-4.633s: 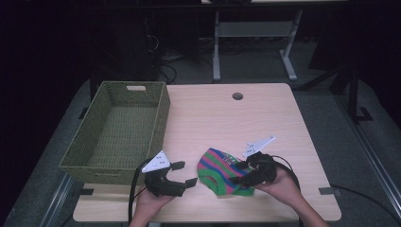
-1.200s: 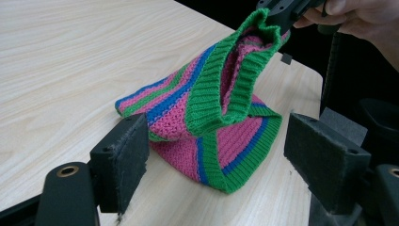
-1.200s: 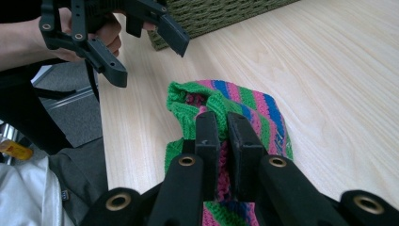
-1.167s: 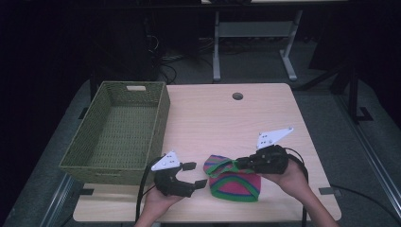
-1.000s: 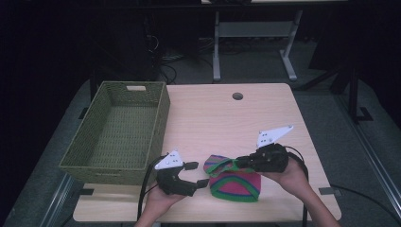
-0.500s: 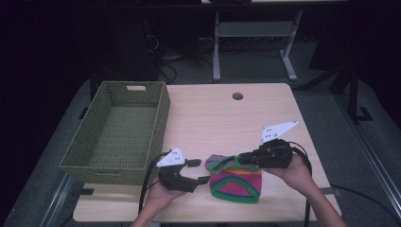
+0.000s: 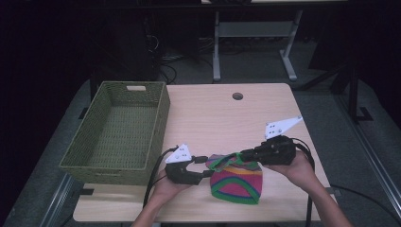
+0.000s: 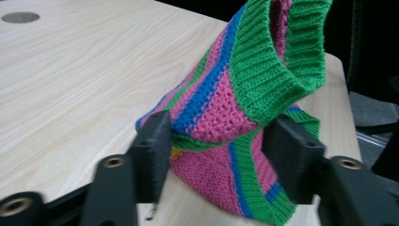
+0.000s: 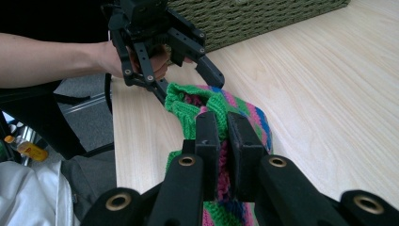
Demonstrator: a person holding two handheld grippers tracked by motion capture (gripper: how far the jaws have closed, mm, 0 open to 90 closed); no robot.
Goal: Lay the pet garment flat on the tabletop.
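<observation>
Basket (image 7: 118, 132) of green wicker sits on the left side of a light wooden table (image 7: 227, 118). Just to its right, the left gripper (image 7: 204, 166) reaches toward a striped knit hat (image 7: 236, 178) with its jaws spread wide around the hat's near edge, not closed on it. The hat lies near the table's front edge, one green-ribbed side lifted. Farther right, the right gripper (image 7: 239, 153) pinches that raised fold, jaws narrowed tight on the wool.
</observation>
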